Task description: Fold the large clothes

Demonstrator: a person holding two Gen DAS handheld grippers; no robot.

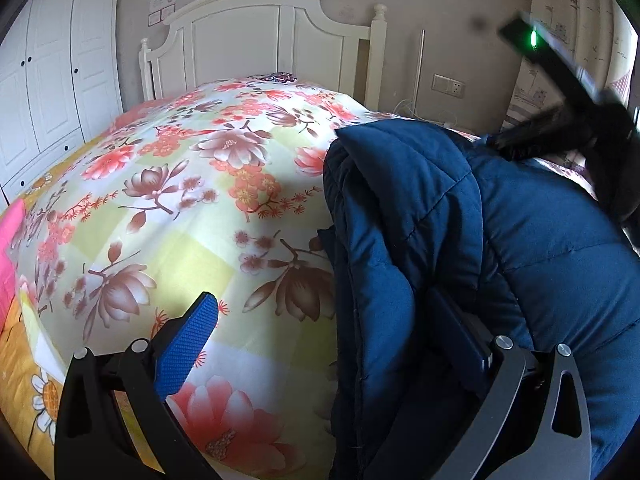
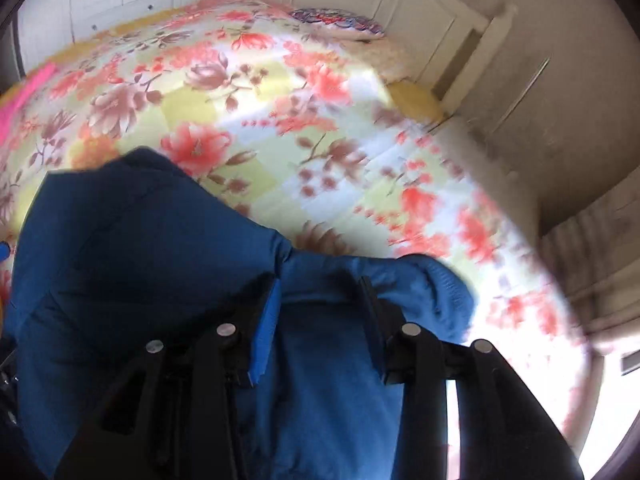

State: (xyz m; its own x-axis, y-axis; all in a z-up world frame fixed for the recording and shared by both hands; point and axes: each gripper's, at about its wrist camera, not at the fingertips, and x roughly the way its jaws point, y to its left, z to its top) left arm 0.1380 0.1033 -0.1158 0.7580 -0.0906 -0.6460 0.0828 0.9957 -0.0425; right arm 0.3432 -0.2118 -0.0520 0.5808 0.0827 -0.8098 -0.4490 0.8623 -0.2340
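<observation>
Where I look along the left tongs: my left tongs (image 1: 340,344) are spread wide, one blue pad over the floral quilt (image 1: 180,200), the other buried in the navy puffer jacket (image 1: 500,240).
Left grasp: nothing pinched; a fold of jacket hangs between the pads, against the right-hand one.
Right tongs: my right tongs (image 2: 316,328) pinch the blue jacket fabric (image 2: 160,260) bunched between their pads.
Jacket place: heaped on the bed, to the right of my left tongs and under and ahead of my right ones.
Beyond the tongs: white headboard (image 1: 260,40) and white wardrobe (image 1: 52,60), far past the quilt.
Right view: blurred.
</observation>
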